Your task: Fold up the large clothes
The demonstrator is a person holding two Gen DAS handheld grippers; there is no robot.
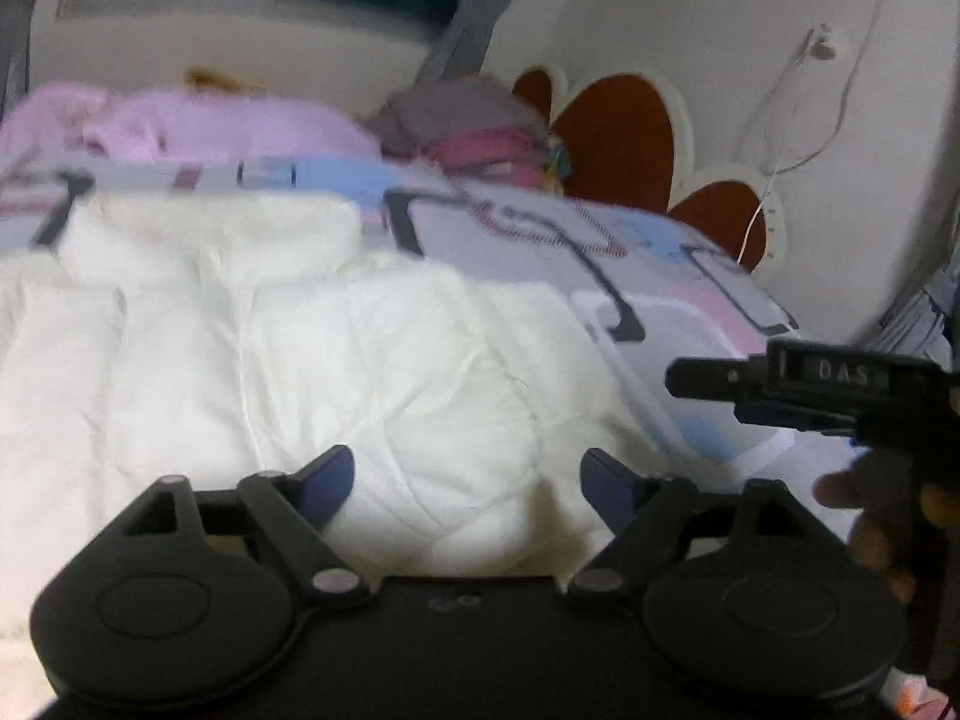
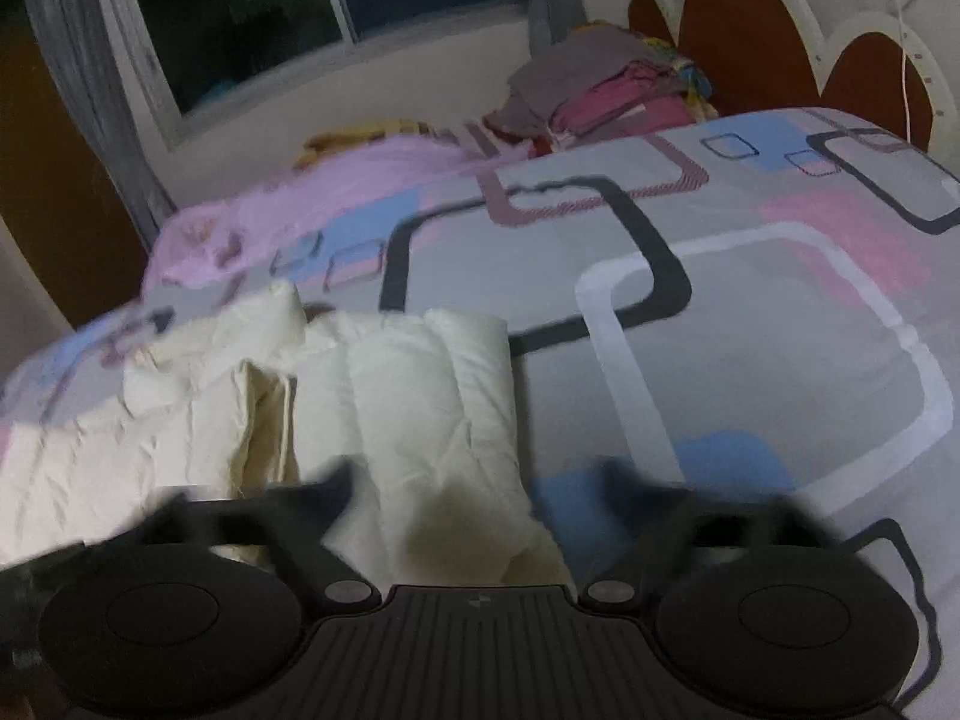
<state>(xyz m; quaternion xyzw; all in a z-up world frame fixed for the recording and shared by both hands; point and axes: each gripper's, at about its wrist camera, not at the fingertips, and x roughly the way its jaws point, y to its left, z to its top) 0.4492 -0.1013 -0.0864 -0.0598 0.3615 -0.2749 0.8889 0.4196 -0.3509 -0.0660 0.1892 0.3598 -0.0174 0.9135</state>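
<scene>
Letters "DAS" were read on the right gripper (image 1: 804, 384), seen from the left wrist. Jaws of both it and the left gripper (image 1: 465, 483) were spread, nothing pinched. A white padded garment (image 2: 414, 396) lay folded near the bedspread's (image 2: 750, 360) near edge, with bare bedspread to its right.

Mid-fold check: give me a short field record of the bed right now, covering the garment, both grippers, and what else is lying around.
garment: cream quilted padded jacket, lying on the bed, partly folded, puffy panels showing
surface: grey bedsheet with pink, blue and black rectangle print
left gripper: open, over the jacket, nothing between the fingers
right gripper: open, at the jacket's near edge, gripping nothing
far side: crumpled pink cloth by the window wall
corner: stack of folded grey and magenta clothes beside the brown headboard
image quality: both views motion-blurred
</scene>
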